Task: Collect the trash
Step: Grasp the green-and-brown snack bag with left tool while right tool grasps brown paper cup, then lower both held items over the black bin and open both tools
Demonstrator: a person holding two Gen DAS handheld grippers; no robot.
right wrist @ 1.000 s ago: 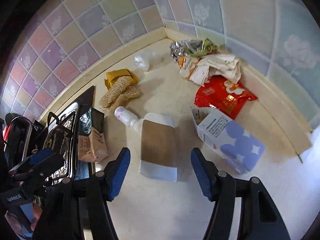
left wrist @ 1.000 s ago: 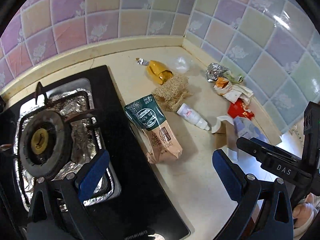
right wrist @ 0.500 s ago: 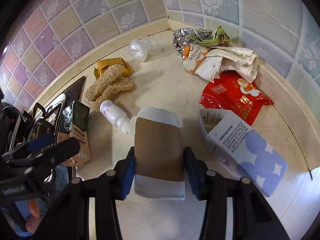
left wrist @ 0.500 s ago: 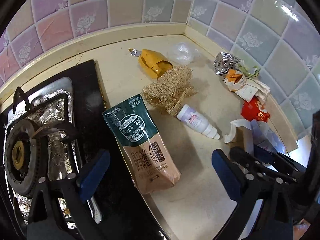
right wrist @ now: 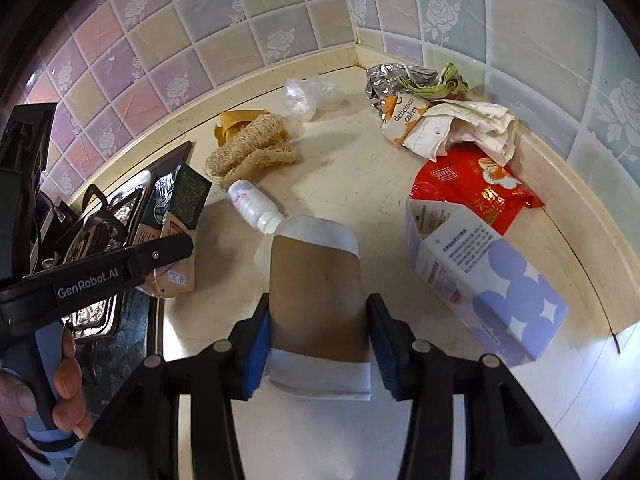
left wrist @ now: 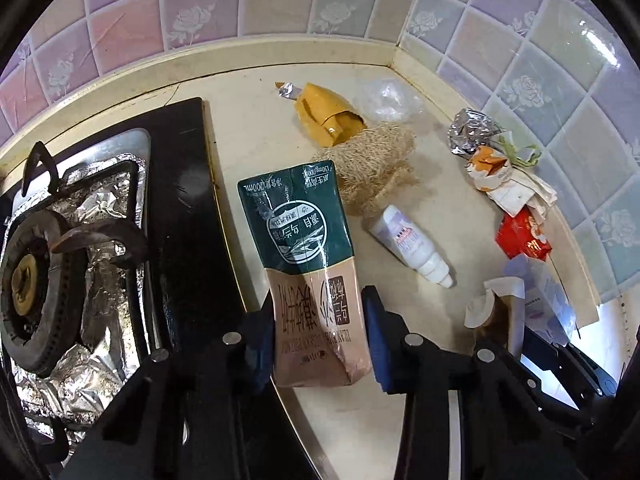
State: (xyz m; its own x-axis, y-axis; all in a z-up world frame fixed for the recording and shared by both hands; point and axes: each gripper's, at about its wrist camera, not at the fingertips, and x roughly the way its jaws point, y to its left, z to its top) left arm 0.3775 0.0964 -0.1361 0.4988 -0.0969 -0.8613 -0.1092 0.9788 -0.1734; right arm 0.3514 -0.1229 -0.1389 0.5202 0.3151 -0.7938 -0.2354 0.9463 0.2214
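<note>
Both claws had just been closing: the left claw [left wrist: 318, 344] pinched the green-and-tan paper milk carton [left wrist: 308, 268] at the stove's edge, the right claw [right wrist: 318, 344] the brown-and-white paper cup [right wrist: 318, 300] on the tabletop [right wrist: 352, 176]. Light, crushable; grip low, gently.

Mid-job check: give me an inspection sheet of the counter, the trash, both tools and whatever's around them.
Surface: beige counter, trash scattered across it.
Job's things: green-and-tan carton between the left tool's pads; brown-and-white paper pouch between the right tool's pads.
Clutter: small white bottle, loofah, yellow wrapper, clear plastic bag, foil, cake wrapper, red snack bag, open blue-and-white box.
Grippers: left tool has just been closing, pads pressing the carton; right tool clamped on the pouch.
Cables: nothing seen.
Surroundings: foil-lined gas stove, pastel tiled walls.
</note>
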